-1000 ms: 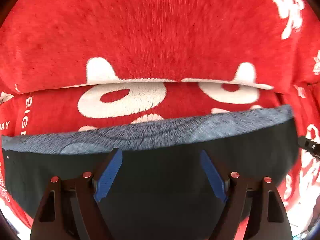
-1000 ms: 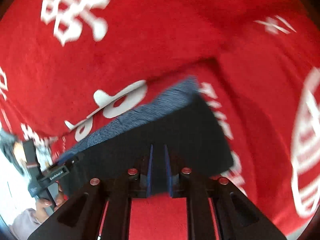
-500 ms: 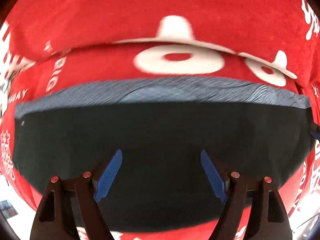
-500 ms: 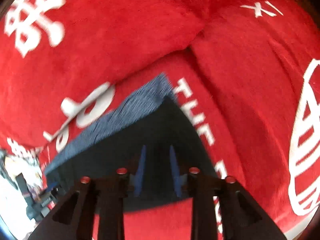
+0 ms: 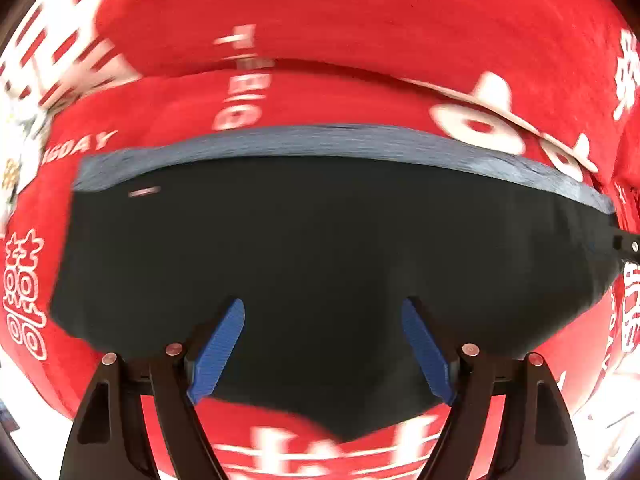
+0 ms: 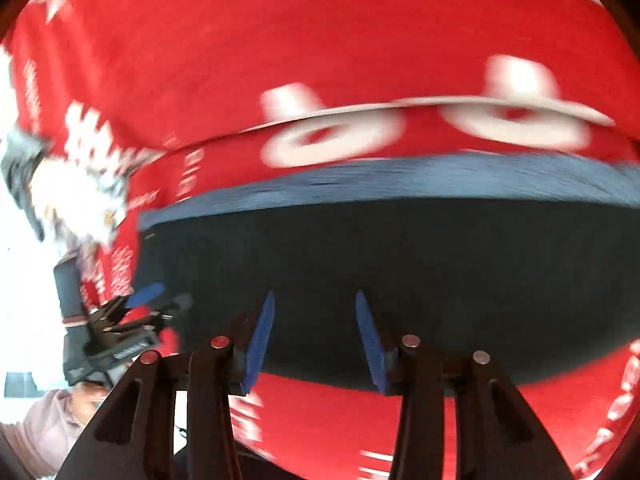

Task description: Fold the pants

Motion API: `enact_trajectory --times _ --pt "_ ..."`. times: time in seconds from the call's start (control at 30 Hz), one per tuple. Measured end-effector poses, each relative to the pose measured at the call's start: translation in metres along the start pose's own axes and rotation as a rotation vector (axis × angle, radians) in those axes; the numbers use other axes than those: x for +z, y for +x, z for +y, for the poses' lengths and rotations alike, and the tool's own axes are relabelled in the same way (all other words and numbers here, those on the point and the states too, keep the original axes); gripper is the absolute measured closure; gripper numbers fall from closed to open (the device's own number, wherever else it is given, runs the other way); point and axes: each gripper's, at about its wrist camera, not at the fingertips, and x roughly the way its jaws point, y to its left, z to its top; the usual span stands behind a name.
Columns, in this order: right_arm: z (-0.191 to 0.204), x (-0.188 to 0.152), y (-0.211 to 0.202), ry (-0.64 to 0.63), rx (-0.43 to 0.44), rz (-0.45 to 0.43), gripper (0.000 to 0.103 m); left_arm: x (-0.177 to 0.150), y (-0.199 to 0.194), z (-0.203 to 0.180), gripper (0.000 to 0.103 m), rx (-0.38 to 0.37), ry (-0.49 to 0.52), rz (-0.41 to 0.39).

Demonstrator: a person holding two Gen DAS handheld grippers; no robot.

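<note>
The folded black pants (image 5: 320, 256) with a grey-blue waistband (image 5: 340, 142) lie flat on a red cloth with white print (image 5: 320, 12). My left gripper (image 5: 322, 314) hangs open and empty above their near edge. In the right wrist view the pants (image 6: 400, 264) fill the middle, waistband (image 6: 400, 182) on the far side. My right gripper (image 6: 314, 300) is open and empty above the near part of the pants. The left gripper also shows in the right wrist view (image 6: 152, 300), by the pants' left end.
The red printed cloth (image 6: 320, 40) covers the whole surface and rises in a fold behind the pants. A person's hand and sleeve (image 6: 56, 420) show at the lower left of the right wrist view. A bright white area (image 6: 24, 280) lies beyond the cloth's left edge.
My right gripper has opened, letting go of the pants, and swung to face them square on. My left gripper, open throughout, has pulled back, so more of the pants shows.
</note>
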Motion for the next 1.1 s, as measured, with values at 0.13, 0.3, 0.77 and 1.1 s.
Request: enact_trajectory --times 0.13,0.3,0.77,1.1 --pt "0.106 0.036 0.054 -0.190 0.052 0.084 0.055 0.000 -0.012 0.082 0.021 0.010 -0.064 -0.038" --pt "0.231 0.084 0.144 -0.457 0.085 0.205 0.053 -0.008 -0.014 0.186 0.021 0.040 -0.171 -0.081" --pt "0.348 0.128 0.313 -0.728 -0.045 0.430 0.053 -0.030 0.030 0.263 0.021 -0.127 -0.229 -0.095" --pt "0.374 0.120 0.301 -0.761 0.077 0.507 0.096 -0.042 0.018 0.273 0.021 -0.172 -0.258 -0.104"
